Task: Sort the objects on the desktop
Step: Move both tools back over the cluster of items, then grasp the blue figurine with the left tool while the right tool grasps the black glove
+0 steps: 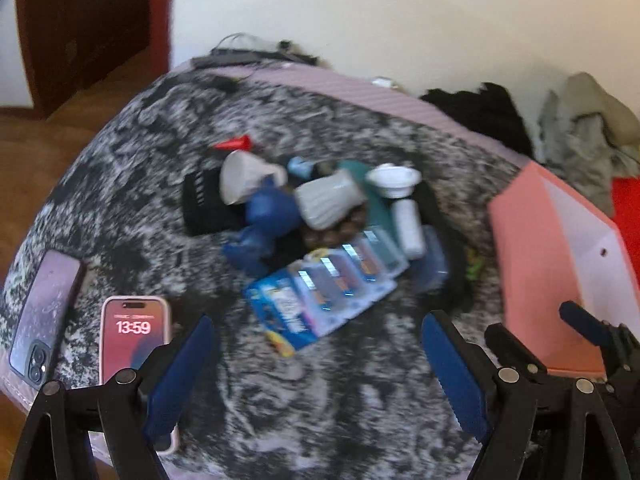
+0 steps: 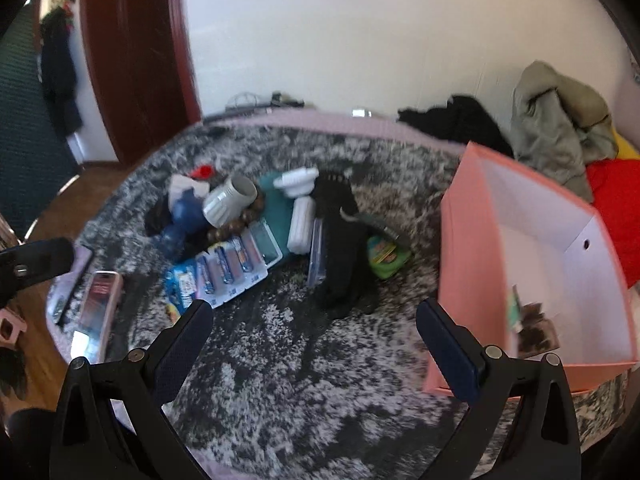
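A pile of small objects lies on the mottled grey-black cloth (image 1: pixel 320 400): a battery blister pack (image 1: pixel 320 292) (image 2: pixel 224 272), a ribbed white cup (image 1: pixel 330 200) (image 2: pixel 230 200), a blue figure (image 1: pixel 266 220) (image 2: pixel 180 220), a wooden bead bracelet (image 2: pixel 232 228), a white bottle (image 1: pixel 408 224) (image 2: pixel 302 224) and a black fabric item (image 2: pixel 340 248). A pink box (image 1: pixel 532 276) (image 2: pixel 472 248) stands at the right, with a small item (image 2: pixel 532 328) inside. My left gripper (image 1: pixel 318 372) is open and empty, short of the pile. My right gripper (image 2: pixel 314 356) is open and empty, left of the box.
Two phones (image 1: pixel 136 340) (image 1: pixel 44 312) lie at the cloth's left edge. Grey clothing (image 2: pixel 560 120), black clothing (image 2: pixel 460 120) and red fabric (image 2: pixel 616 200) lie behind the box. A dark wooden door (image 2: pixel 132 60) and a white wall stand behind.
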